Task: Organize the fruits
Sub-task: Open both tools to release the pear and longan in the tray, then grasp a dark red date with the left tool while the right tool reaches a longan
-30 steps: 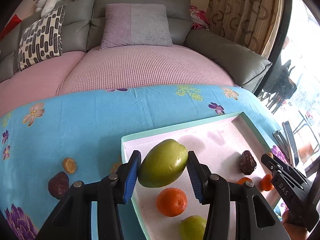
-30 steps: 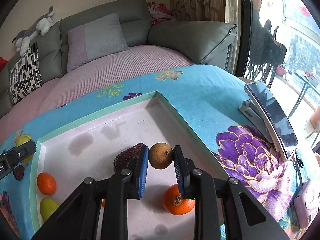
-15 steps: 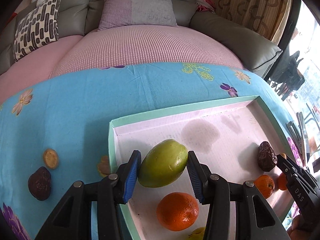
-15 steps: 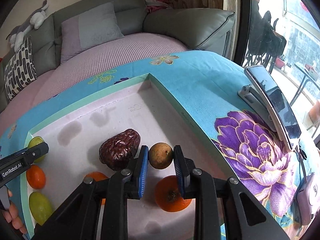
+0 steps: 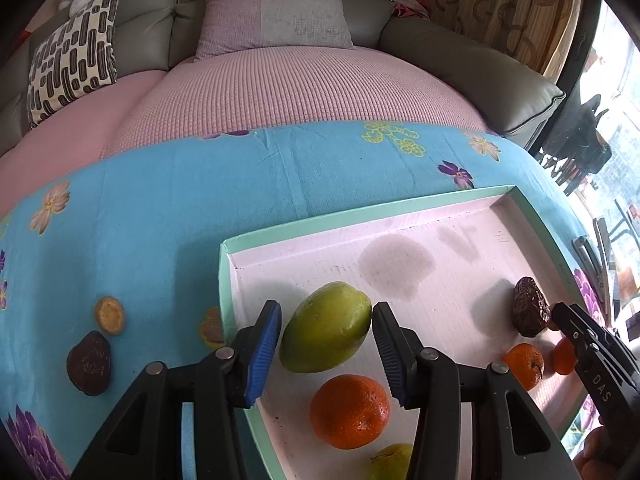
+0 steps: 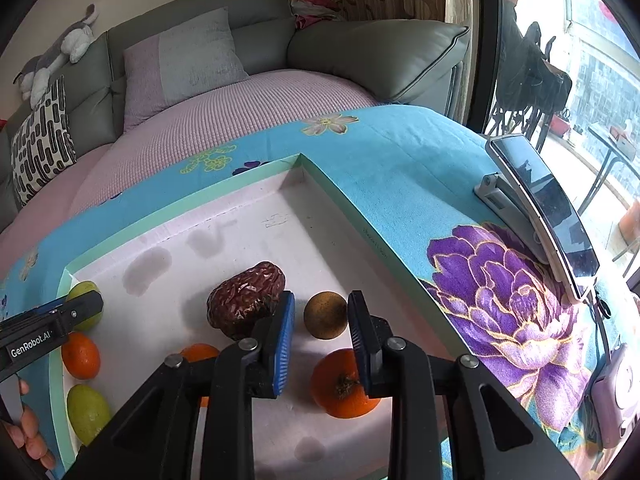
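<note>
My left gripper [image 5: 326, 312] is shut on a green mango [image 5: 326, 334], low over the near left part of the white tray [image 5: 360, 216]. My right gripper [image 6: 321, 300] stands slightly open around a small round brown fruit [image 6: 325, 315]. That fruit rests on the tray floor [image 6: 256, 216], with a thin gap at the left pad. A wrinkled red date [image 6: 246, 300] lies just left of that gripper and an orange [image 6: 340, 388] under it. An orange [image 5: 349, 411] and a green fruit [image 5: 390, 460] lie below the mango.
A dark date [image 5: 89, 362] and a small tan fruit [image 5: 109, 314] lie on the blue flowered cloth left of the tray. A phone on a stand [image 6: 548, 208] and a pink device [image 6: 616, 396] sit right of the tray. A sofa with cushions stands behind.
Both grippers have come lower and further over the tray. The mango stays gripped in the left one. The small brown fruit now sits apart from the right gripper's left pad.
</note>
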The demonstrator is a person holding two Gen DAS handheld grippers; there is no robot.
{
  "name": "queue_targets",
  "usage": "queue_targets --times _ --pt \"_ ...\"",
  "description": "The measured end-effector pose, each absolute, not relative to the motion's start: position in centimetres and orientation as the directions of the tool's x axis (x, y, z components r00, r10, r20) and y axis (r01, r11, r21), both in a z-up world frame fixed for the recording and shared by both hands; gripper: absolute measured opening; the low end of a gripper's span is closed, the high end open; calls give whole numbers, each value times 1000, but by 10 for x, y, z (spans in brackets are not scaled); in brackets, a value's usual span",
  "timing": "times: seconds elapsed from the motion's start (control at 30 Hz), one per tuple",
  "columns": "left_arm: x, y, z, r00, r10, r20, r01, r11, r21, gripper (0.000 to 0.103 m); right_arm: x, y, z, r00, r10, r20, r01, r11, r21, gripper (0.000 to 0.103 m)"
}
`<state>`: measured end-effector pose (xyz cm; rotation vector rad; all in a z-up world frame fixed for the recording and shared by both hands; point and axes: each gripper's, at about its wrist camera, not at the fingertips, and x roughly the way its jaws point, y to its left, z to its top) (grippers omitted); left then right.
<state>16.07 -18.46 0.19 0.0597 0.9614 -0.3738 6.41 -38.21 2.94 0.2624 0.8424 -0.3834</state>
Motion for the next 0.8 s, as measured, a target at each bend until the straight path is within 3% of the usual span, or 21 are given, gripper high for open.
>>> queue_targets --times 0.07,0.13,0.27,0.33,0.4,0.47,0.53,0.8 --pt "155 -181 10 525 -290 -800 338 934 -117 52 63 -381 32 606 -230 -761 430 900 70 29" --pt "147 -175 19 540 -296 -788 338 934 -120 53 62 -379 36 611 -236 -756 431 900 68 38" --pt "132 -154 34 577 -286 -765 309 944 -119 60 61 -372 44 630 -236 -740 413 909 61 46" --pt "128 -138 38 599 -255 -759 270 957 -108 70 62 -366 48 643 -233 -730 396 916 57 64" --pt "126 -120 41 623 -213 -753 217 971 -96 89 62 -360 51 658 -223 -719 380 923 61 71" --pt "126 -101 43 645 -176 -744 167 982 -87 95 64 -355 52 665 -213 -716 366 928 64 73" --pt "126 -86 42 658 -143 -740 122 989 -83 101 67 -348 53 669 -210 -713 352 934 55 86" --pt "130 -38 28 664 -66 -745 -4 996 -92 103 71 -324 57 709 -169 -684 285 957 60 89"
